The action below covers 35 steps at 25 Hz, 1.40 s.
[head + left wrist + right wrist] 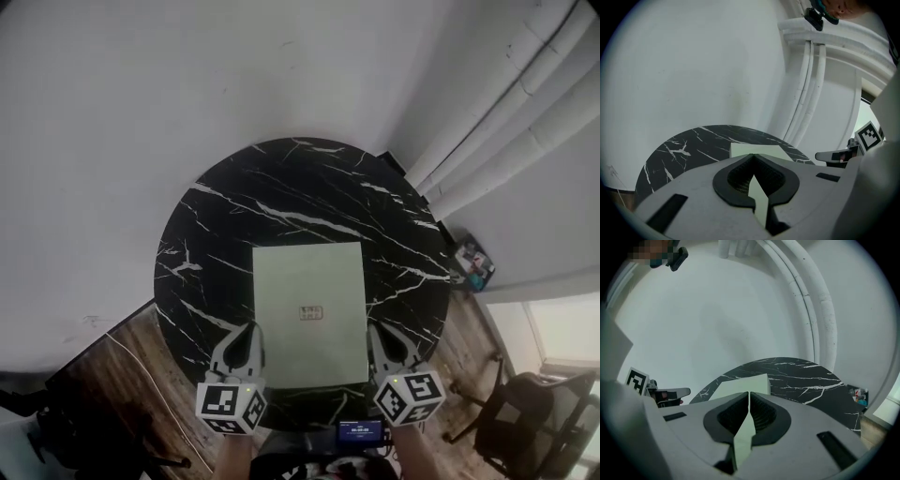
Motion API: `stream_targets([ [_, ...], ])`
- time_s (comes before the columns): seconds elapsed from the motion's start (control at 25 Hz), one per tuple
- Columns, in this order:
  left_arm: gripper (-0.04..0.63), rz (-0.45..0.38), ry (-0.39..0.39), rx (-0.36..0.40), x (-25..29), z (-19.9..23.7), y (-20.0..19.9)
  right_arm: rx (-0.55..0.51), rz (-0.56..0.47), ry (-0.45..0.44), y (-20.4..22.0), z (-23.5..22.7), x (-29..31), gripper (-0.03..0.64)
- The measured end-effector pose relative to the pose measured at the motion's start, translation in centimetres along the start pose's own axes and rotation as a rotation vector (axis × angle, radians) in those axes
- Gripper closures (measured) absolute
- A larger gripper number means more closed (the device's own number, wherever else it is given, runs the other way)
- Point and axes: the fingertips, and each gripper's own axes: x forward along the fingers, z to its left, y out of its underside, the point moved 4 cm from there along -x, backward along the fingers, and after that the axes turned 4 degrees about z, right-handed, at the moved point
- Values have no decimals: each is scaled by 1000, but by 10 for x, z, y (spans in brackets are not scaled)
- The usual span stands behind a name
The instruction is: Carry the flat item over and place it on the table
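Flat item (pale green) pinched by both hand-held grippers.

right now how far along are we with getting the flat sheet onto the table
Done: the sheet is over the black table, well inside its rim. In hand: the left gripper and the right gripper are both shut on its near edge. Left: let go and pull back. Whether the sheet lies flat on the top yet, I cannot tell.
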Motion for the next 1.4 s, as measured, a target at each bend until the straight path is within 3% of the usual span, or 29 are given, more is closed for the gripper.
stream_targets([
  [0.52, 583, -98, 14, 66, -62, -20, -28, -13, -155, -2, -25, 34, -65, 594],
  [1.08, 583, -188, 102, 85, -127, -47, -57, -78, -294, 4, -40, 76, -134, 594],
  [1.4, 583, -233, 105, 154, -155, -61, -66, -98, -348, 35, -41, 87, -167, 594],
])
